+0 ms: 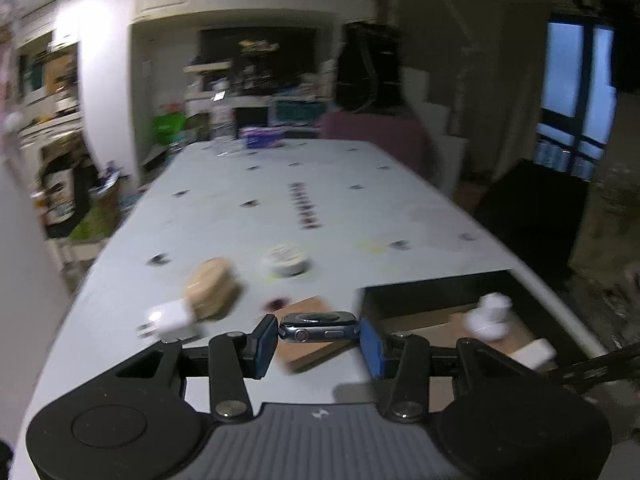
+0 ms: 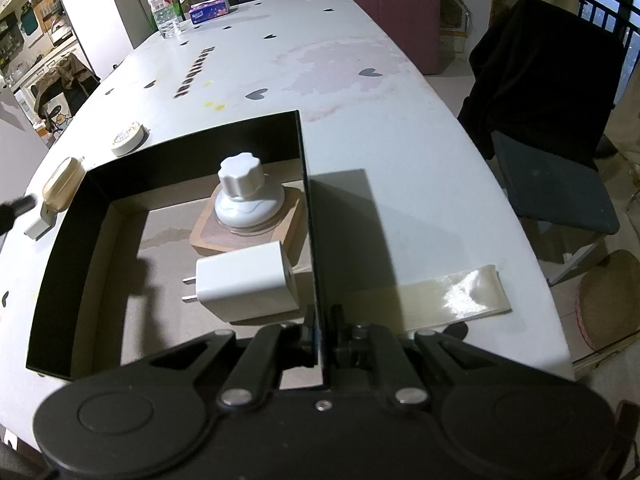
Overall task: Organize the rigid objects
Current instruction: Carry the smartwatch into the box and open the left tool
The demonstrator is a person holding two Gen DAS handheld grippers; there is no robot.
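My left gripper is shut on a dark smartwatch body, held above the table near the black box. My right gripper is shut on the right wall of that black box. Inside the box lie a white suction-cup knob on a wooden coaster and a white charger plug. On the table left of the box sit a tan wooden piece, a second white plug and a white tape roll.
The white table has heart stickers, a strip of clear tape at its right edge, and a water bottle and tissue pack at the far end. A dark chair stands to the right.
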